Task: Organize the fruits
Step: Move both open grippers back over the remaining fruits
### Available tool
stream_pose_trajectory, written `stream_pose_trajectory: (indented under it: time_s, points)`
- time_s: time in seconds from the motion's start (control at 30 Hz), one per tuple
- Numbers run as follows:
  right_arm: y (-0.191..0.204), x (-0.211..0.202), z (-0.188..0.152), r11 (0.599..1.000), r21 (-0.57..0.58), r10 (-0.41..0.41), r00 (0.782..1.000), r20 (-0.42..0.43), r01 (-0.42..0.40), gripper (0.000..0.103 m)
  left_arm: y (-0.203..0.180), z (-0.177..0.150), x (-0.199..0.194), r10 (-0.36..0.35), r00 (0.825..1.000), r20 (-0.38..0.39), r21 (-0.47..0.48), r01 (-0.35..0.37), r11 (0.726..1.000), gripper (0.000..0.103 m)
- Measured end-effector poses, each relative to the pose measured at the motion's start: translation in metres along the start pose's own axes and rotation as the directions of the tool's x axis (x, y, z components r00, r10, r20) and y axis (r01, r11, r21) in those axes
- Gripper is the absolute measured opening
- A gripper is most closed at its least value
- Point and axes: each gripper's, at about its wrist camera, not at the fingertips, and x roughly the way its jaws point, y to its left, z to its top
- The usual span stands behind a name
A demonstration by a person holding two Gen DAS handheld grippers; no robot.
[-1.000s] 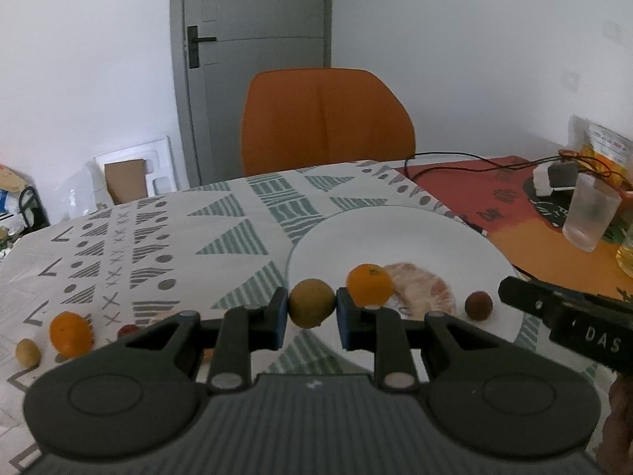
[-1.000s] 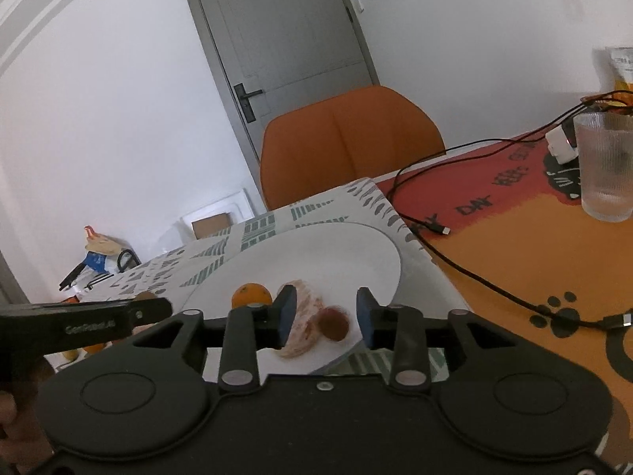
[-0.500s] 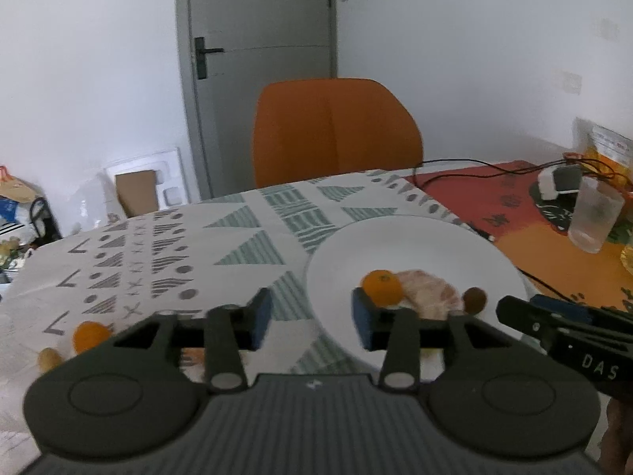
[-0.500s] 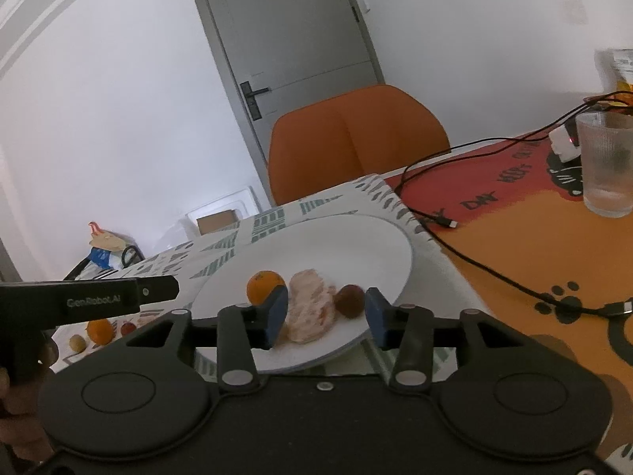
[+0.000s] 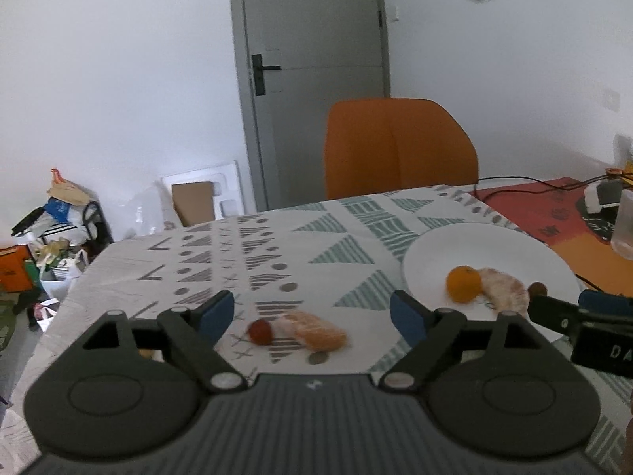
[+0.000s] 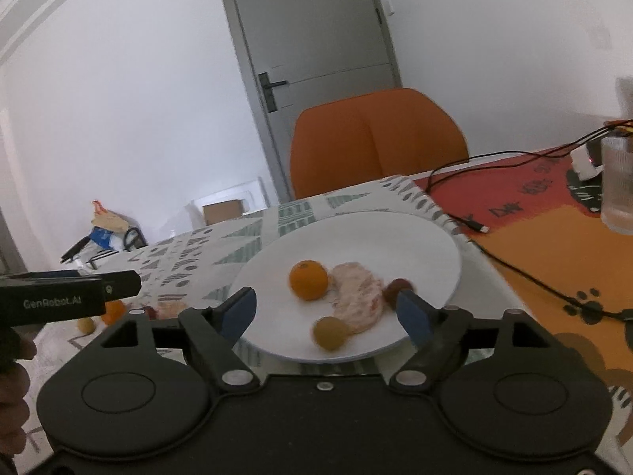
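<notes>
The yellow-green fruit point(image 6: 330, 332) has left the left gripper point(image 5: 312, 310) and now lies on the white plate point(image 6: 415, 237), beside the orange point(image 6: 308, 280) and peeled citrus point(image 6: 358, 297). Both the left and right gripper point(image 6: 328, 310) are empty, jaws opening wide.

On the white plate point(image 6: 415, 237) at frame centre lie an orange point(image 6: 308, 280), a peeled citrus point(image 6: 358, 297), a yellowish fruit point(image 6: 330, 332) and, blurred, perhaps a reddish-brown one point(image 6: 397, 289).
</notes>
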Motion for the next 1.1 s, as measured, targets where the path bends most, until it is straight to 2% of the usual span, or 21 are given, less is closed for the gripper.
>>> stream_pose_trajectory:
  time_s: [0.1, 0.27, 0.8, 1.1]
  points:
    - [0.01, -0.002, 0.0, 1.0, -0.007, 0.02, 1.0, 0.006, -0.02, 0.095, 0.012, -0.005, -0.005, 0.015, 1.0, 0.004, -0.014, -0.015, 1.0, 0.088]
    - [0.028, -0.002, -0.002, 0.998, -0.041, 0.043, 0.999, 0.003, -0.043, 0.102, 0.033, -0.013, -0.01, 0.032, 0.999, -0.004, -0.056, -0.032, 0.998, 0.094]
    - [0.076, 0.009, -0.014, 0.988, -0.095, 0.112, 0.992, -0.061, -0.118, 0.103, 0.097, -0.037, -0.023, 0.127, 0.991, -0.048, -0.176, -0.134, 0.975, 0.095]
    - [0.106, 0.019, -0.02, 0.977, -0.147, 0.137, 0.985, -0.103, -0.151, 0.1, 0.124, -0.05, -0.023, 0.13, 0.99, -0.059, -0.222, -0.14, 0.965, 0.095]
